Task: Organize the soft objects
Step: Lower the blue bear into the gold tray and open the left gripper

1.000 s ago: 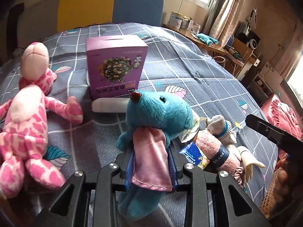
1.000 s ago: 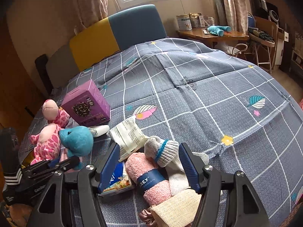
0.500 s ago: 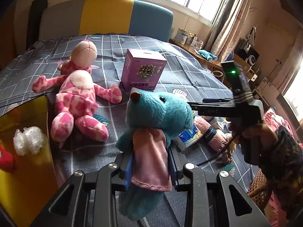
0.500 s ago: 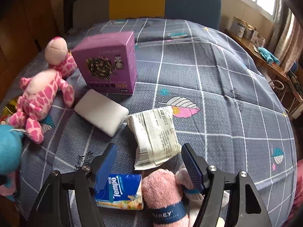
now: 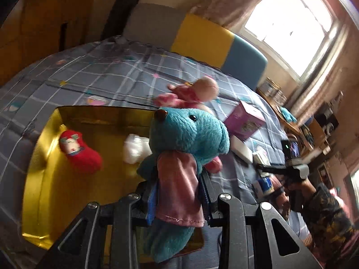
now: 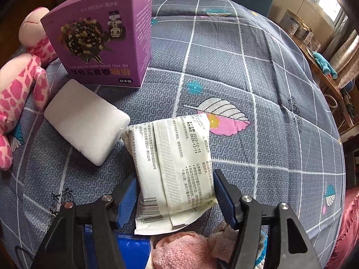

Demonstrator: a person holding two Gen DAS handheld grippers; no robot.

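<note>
My left gripper [image 5: 178,198] is shut on a blue plush toy [image 5: 190,134] with a pink cape, held up over the edge of a yellow bin [image 5: 44,174]. The bin holds a red stocking toy [image 5: 80,152] and a white crumpled bag [image 5: 134,149]. A pink giraffe plush [image 5: 193,94] lies on the bed behind; it also shows in the right wrist view [image 6: 20,83]. My right gripper [image 6: 176,198] is open, its jaws on either side of the near end of a white wipes packet [image 6: 172,168]. A pink sock [image 6: 179,251] lies under it.
A purple box [image 6: 101,44] stands at the back left on the grey checked bedspread [image 6: 246,89]. A white flat pad [image 6: 83,121] lies beside the packet. A blue tissue pack [image 6: 132,253] is under the left finger. A wooden side table [image 6: 314,51] stands at the right.
My left gripper has swung left with the blue plush, from above the bed to over the yellow bin. My right gripper has moved forward and down around the white packet.
</note>
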